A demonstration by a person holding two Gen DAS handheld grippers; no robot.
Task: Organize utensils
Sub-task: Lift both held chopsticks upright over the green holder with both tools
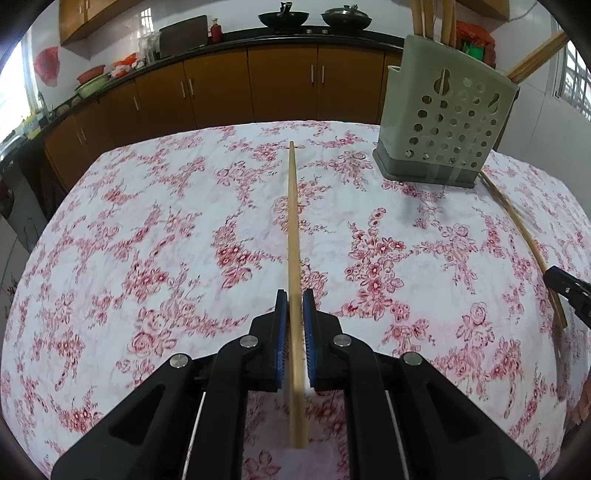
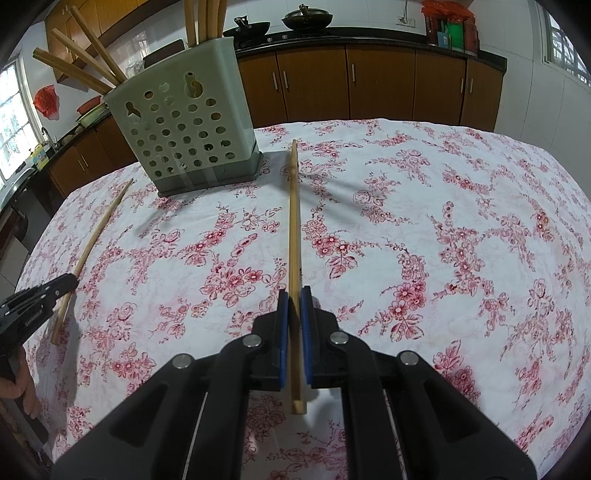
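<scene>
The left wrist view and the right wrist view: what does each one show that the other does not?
Only the left wrist view shows the left hand-held gripper closed on its pale wooden chopstick from close up. Only the right wrist view shows the right hand-held gripper closed on its darker wooden chopstick likewise. Both share the perforated grey-green plastic utensil holder with chopsticks inside, and the white tablecloth with red flowers.

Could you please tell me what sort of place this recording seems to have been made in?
Most likely a home kitchen: a dark counter over brown cabinets, two woks on the stove, and a table with a floral tablecloth holding a chopstick holder.
</scene>
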